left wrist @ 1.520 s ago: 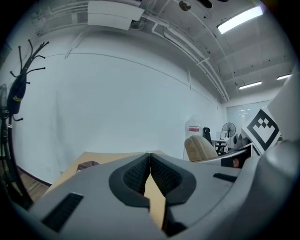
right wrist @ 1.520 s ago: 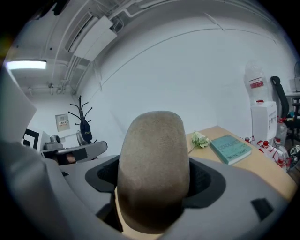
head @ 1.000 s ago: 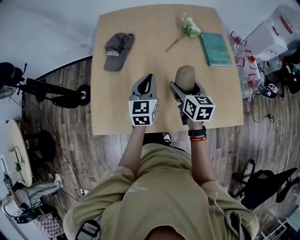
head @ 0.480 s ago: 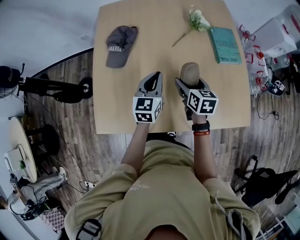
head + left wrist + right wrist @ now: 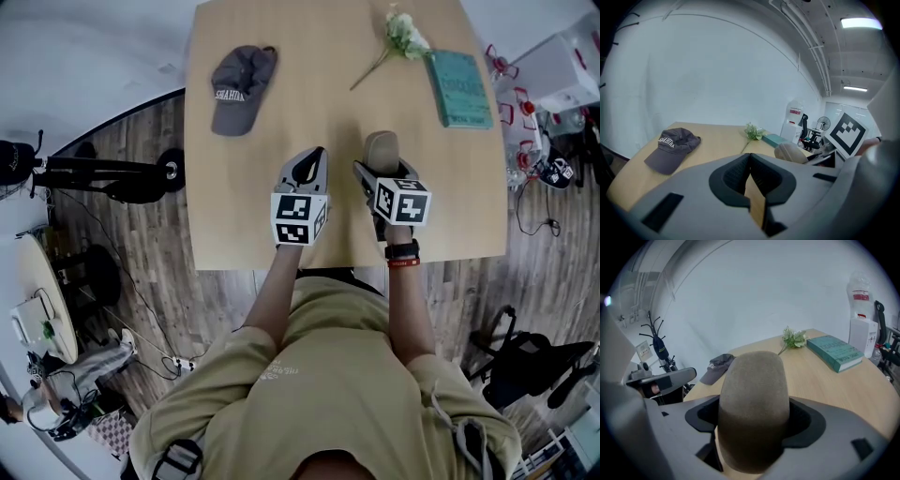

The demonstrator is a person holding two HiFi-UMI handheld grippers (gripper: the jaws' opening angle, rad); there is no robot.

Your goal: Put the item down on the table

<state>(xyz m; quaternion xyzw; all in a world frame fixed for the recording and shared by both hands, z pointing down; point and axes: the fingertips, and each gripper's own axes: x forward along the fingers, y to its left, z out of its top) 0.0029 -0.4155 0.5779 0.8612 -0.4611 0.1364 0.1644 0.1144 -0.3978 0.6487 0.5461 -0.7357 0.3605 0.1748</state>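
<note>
Tan oblong pad, clamped in right tool mid-frame over the surface; left tool closed, empty. May bounce if released high.

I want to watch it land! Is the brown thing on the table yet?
Not yet, it seems. Picking up looks done: the right gripper is shut on the tan item, over the table. The left gripper is shut, empty. Left: lower it to the wood and open the jaws.
</note>
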